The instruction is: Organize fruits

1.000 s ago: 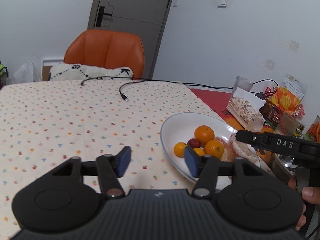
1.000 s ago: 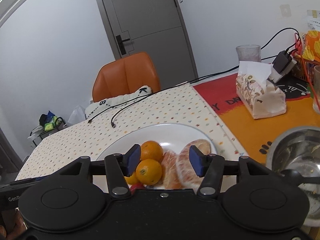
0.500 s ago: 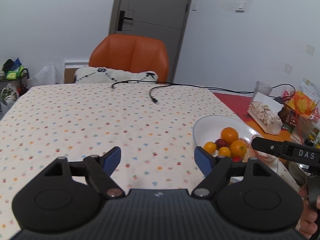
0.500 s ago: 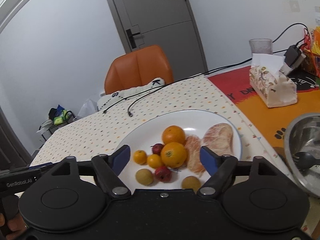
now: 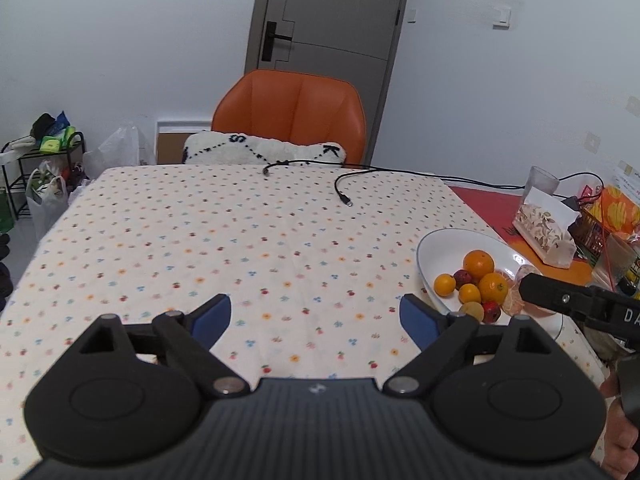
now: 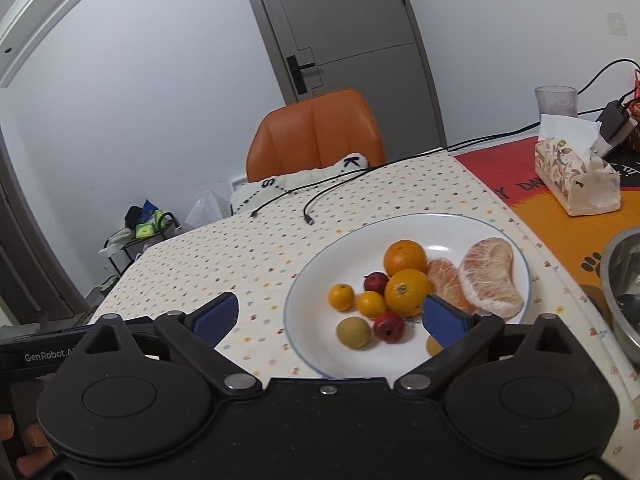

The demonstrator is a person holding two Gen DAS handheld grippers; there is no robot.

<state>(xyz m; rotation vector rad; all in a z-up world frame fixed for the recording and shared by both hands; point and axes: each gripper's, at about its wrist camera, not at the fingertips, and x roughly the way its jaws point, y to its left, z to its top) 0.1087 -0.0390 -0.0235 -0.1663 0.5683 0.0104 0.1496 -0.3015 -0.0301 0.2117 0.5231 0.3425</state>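
Observation:
A white plate on the dotted tablecloth holds two large oranges, small oranges, red fruits, a yellow-green fruit and two peeled pomelo segments. The plate also shows in the left wrist view, at the right. My right gripper is open and empty, held above the plate's near left rim. My left gripper is open and empty over bare tablecloth, left of the plate.
A tissue box, a glass and a charger stand on the red-orange mat at the right. A steel bowl sits at the right edge. Black cables lie at the table's far side, before an orange chair.
Both grippers have pulled back and up from the plate and opened wider. The left view swung left, so the plate now sits further to its right.

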